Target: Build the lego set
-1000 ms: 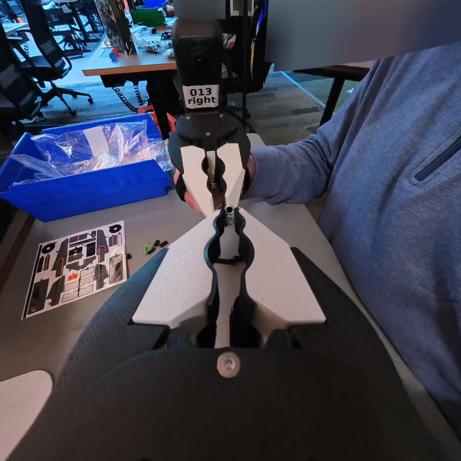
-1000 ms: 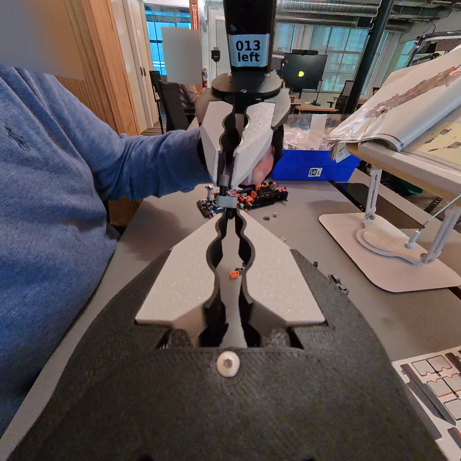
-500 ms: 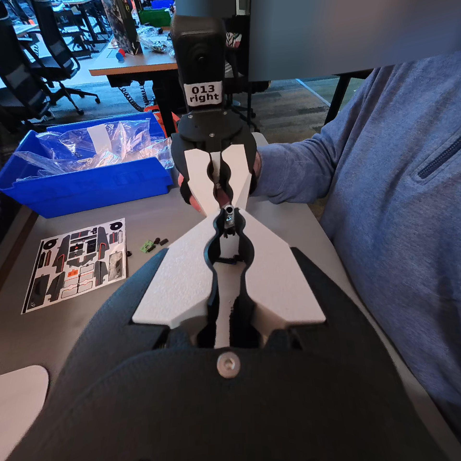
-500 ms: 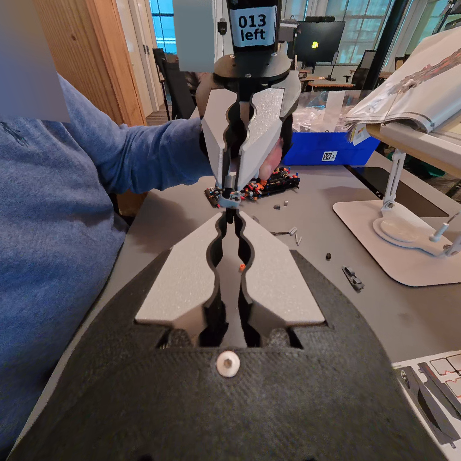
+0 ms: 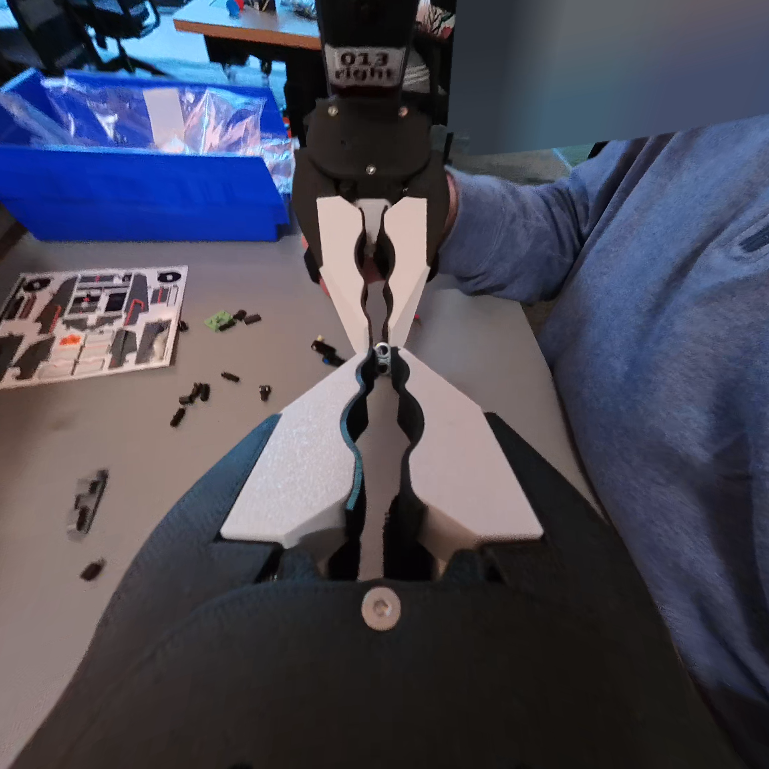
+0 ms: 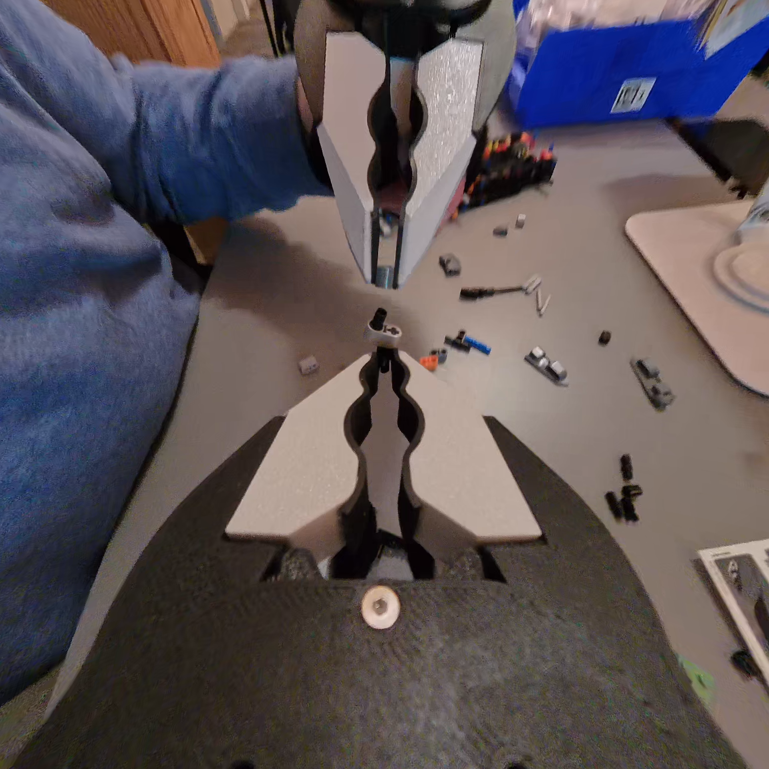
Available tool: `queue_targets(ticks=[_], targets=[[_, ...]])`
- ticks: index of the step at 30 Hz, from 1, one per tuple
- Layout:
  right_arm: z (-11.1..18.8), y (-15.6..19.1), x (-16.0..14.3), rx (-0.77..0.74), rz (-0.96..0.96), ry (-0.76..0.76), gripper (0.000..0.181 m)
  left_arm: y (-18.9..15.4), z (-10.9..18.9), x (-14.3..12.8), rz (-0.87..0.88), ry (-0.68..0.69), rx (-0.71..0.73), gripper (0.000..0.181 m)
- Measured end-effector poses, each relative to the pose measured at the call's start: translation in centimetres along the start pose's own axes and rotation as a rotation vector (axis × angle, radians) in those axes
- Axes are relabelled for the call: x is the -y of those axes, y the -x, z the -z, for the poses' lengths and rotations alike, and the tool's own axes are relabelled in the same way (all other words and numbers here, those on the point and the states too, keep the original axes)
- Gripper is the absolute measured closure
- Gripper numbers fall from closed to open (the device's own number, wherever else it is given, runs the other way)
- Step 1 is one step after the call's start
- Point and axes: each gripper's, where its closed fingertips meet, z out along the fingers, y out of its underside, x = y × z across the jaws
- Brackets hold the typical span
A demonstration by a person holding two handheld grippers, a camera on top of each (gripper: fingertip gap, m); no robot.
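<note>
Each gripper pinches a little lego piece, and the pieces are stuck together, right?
No, they are apart. The right wrist view shows a gap between the small grey tube in the left gripper and the black pin with a light grey connector in the right gripper. Each does pinch its piece.

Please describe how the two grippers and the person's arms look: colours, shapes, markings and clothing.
Both the left gripper and the right gripper have a black textured body with a silver screw, and two pale grey wedge-shaped fingers with wavy black inner edges. The right gripper carries a white label on its black handle. The person's arms wear blue sleeves.
</note>
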Motion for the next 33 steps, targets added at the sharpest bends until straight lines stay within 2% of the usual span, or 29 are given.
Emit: queue_targets(ticks=[5,11,16,30,33], targets=[[-2.0,0.5,-4.4,0.01,0.021,0.242,0.178,0.6,-0.5,-4.1,0.008,0.177,0.08,0.176],[-4.3,0.4,-7.8,0.008,0.079,0.433,0.178,-0.6,-1.3,-7.4,0.094,0.213,0.08,0.176],[-4.9,0.7,-8.8,0.016,0.119,0.532,0.178,-1.1,-2.0,-9.8,0.119,0.262,0.098,0.176],[-6.0,1.3,-8.4,0.039,0.129,0.534,0.178,-1.2,-2.1,-12.3,0.139,0.294,0.133,0.175],[-5.6,0.9,-8.2,0.005,0.097,0.509,0.169,-1.1,-1.8,-12.3,0.152,0.287,0.152,0.175]])
